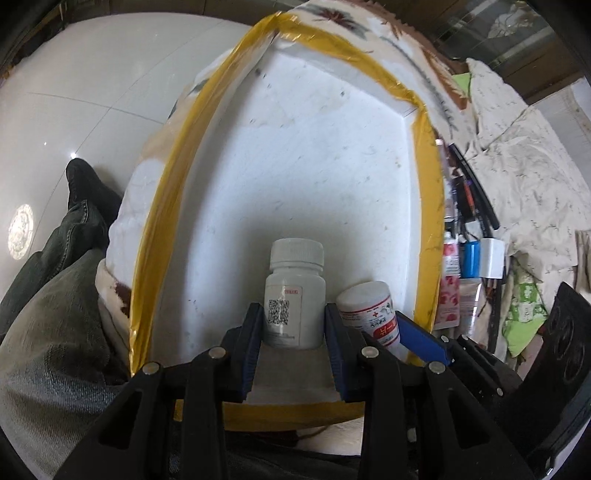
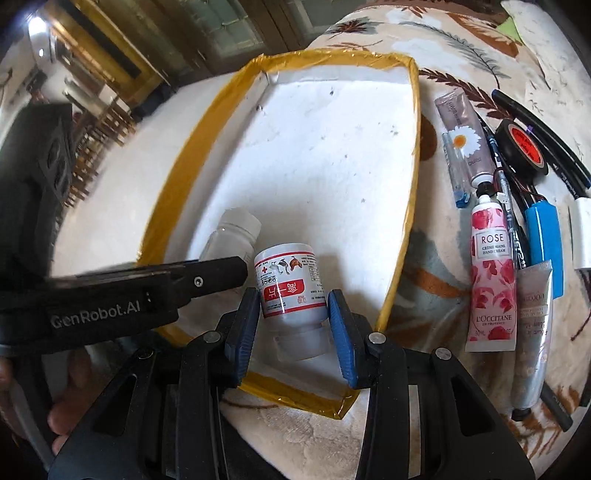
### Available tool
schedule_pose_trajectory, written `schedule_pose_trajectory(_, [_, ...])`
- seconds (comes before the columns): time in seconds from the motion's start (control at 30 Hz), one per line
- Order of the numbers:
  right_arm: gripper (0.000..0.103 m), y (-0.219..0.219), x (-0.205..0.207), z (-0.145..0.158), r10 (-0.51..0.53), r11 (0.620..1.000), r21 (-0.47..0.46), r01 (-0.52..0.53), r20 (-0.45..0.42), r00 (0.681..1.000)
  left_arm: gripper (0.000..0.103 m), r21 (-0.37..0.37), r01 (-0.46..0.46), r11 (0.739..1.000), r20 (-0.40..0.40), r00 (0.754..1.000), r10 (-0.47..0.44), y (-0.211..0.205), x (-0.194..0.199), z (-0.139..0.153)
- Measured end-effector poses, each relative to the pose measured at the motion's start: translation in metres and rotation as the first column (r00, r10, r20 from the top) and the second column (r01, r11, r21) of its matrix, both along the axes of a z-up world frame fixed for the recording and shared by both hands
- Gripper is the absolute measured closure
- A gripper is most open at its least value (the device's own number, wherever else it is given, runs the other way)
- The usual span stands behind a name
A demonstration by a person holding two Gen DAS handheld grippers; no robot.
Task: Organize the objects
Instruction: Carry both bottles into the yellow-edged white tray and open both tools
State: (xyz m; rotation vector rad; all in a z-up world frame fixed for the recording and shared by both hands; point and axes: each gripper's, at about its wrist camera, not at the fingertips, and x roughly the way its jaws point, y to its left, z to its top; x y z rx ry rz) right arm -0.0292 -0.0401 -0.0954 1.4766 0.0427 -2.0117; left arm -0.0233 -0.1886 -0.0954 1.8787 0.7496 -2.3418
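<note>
Closest in, bottom centre of the left wrist view, my left gripper (image 1: pixel 291 325) has its jaws clamped on a plain white pill bottle (image 1: pixel 294 295), upright, QR code facing me, blue pads pressed to both sides. In the right wrist view, same spot low in the frame, my right gripper (image 2: pixel 294 325) grips a red-labelled bottle (image 2: pixel 290 291), held cap toward the camera, jaws pinching its lower body. Both bottles sit side by side at the near end of the white foam tray (image 1: pixel 314 155) with yellow tape along its rim; whether they touch its floor I can't tell.

Right of the tray, on the leaf-patterned blanket (image 2: pixel 436 22), there's a pile waiting: a pink ROSE hand cream tube (image 2: pixel 491 284), a pale tube (image 2: pixel 533 332) beside it, a daisy tube (image 2: pixel 463 136) further up, a blue battery pack (image 2: pixel 546 240), some pens (image 2: pixel 509 206) and a roll of black tape (image 2: pixel 522 147).

Far left of the left view, a trouser leg (image 1: pixel 55 280) over shiny white floor tiles (image 1: pixel 92 74).
</note>
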Motion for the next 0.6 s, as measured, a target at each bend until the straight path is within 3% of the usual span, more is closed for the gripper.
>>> schedule_pose_trajectory(0.3, [0.064,-0.01,0.006,-0.004,0.036,0.996,0.082,-0.03,-0.075,0.997,0.069,0.006,-0.004,1.0,-0.021,1.0,0.004,-0.003,0.004,-0.001])
schedule_pose_trajectory(0.43, [0.063,-0.006,0.001,-0.01,0.022,0.999,0.04,-0.021,-0.024,0.999,0.065,0.05,-0.023,0.998,-0.035,0.999,0.025,-0.007,0.007,-0.001])
schedule_pose_trajectory(0.6, [0.059,0.003,-0.003,-0.008,0.012,0.999,-0.043,-0.011,0.016,1.0,0.046,0.127,-0.049,0.991,-0.124,0.99,0.065,-0.015,0.015,0.01])
